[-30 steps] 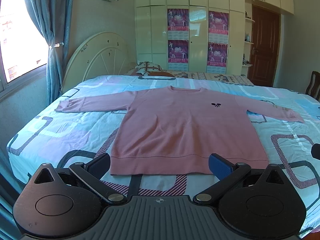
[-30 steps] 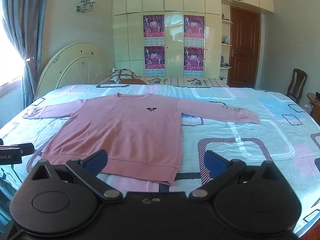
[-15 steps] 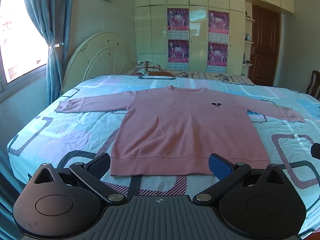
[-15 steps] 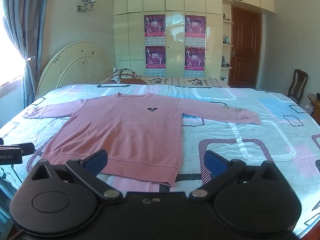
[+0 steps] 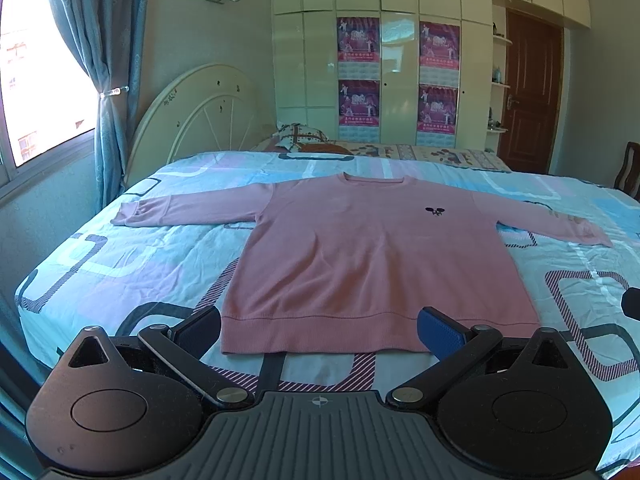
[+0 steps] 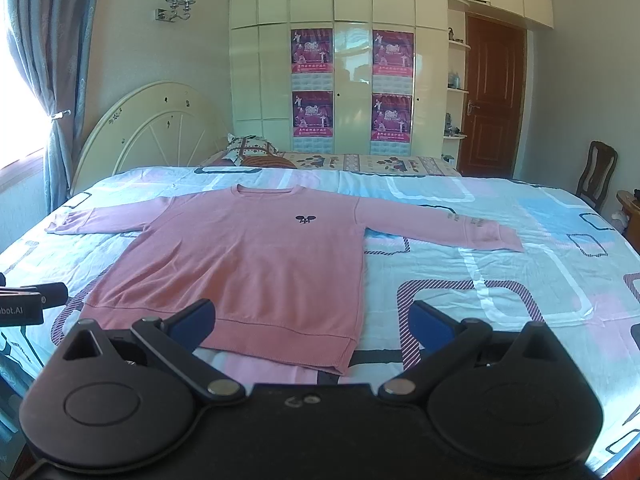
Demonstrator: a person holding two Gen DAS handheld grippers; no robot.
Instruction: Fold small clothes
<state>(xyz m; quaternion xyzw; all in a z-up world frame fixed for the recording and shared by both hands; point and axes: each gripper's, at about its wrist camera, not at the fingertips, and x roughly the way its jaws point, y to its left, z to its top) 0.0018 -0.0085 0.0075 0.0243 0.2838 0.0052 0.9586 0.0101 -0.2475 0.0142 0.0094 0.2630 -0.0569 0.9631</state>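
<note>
A pink long-sleeved sweater point(image 5: 372, 256) lies flat and face up on the bed, both sleeves spread out to the sides, hem nearest me. It also shows in the right wrist view point(image 6: 248, 264). My left gripper point(image 5: 320, 330) is open and empty, held above the bed just short of the hem. My right gripper point(image 6: 312, 326) is open and empty, above the hem's right corner. The left gripper's side shows at the left edge of the right wrist view point(image 6: 28, 304).
The bed point(image 5: 120, 256) has a patterned blue and pink sheet and a cream headboard point(image 5: 192, 120) at the far left. A pillow point(image 5: 300, 138) lies at the far end. A wardrobe point(image 5: 380, 80), a door point(image 5: 528, 96) and a chair point(image 6: 596, 176) stand beyond.
Both grippers have stayed almost still; the right wrist view has shifted very slightly. The sweater has not moved.
</note>
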